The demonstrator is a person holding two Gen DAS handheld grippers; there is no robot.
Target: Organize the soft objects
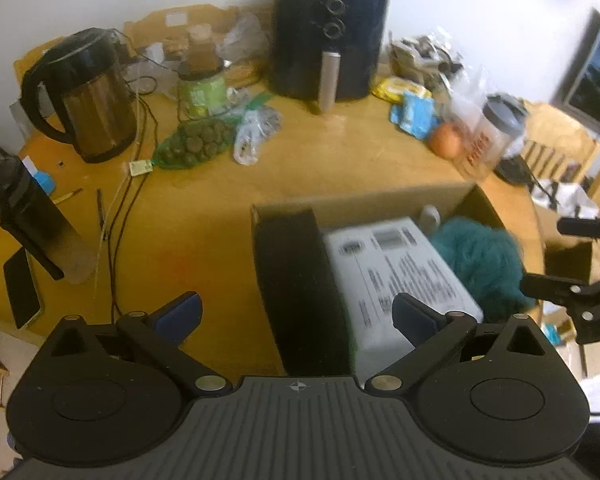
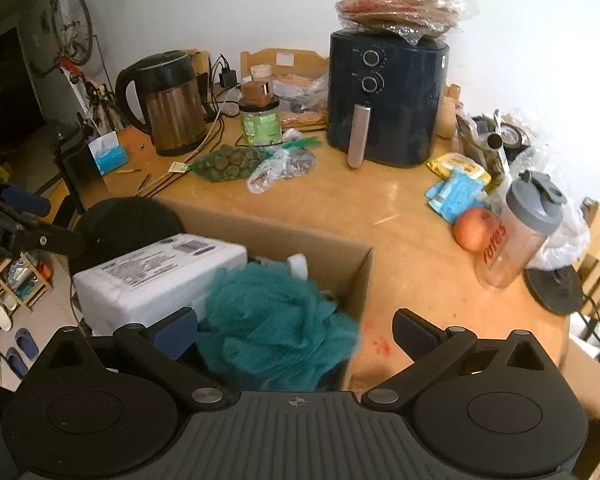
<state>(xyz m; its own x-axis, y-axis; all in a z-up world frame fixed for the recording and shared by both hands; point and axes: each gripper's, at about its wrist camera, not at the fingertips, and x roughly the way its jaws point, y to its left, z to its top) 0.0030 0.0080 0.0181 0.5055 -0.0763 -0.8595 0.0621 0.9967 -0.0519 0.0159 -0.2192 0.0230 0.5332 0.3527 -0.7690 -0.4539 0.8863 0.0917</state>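
Observation:
An open cardboard box [image 1: 364, 200] [image 2: 352, 272] sits on the wooden table. It holds a black soft object [image 1: 296, 280] [image 2: 128, 220], a white labelled pack [image 1: 396, 272] [image 2: 156, 276] and a teal mesh bath sponge [image 1: 480, 260] [image 2: 272, 320]. My left gripper [image 1: 296, 314] is open and empty above the box's left part. My right gripper [image 2: 296, 328] is open and empty, just above the teal sponge at the box's right end. The right gripper also shows at the right edge of the left wrist view [image 1: 580, 264].
On the table stand a kettle [image 1: 88, 96] [image 2: 168, 104], a dark air fryer [image 1: 328, 40] [image 2: 388, 100], a green net bag [image 1: 196, 144], a shaker bottle [image 2: 516, 232], an apple [image 2: 474, 228], cables and a phone [image 1: 20, 288]. The table edge and chairs lie to the right.

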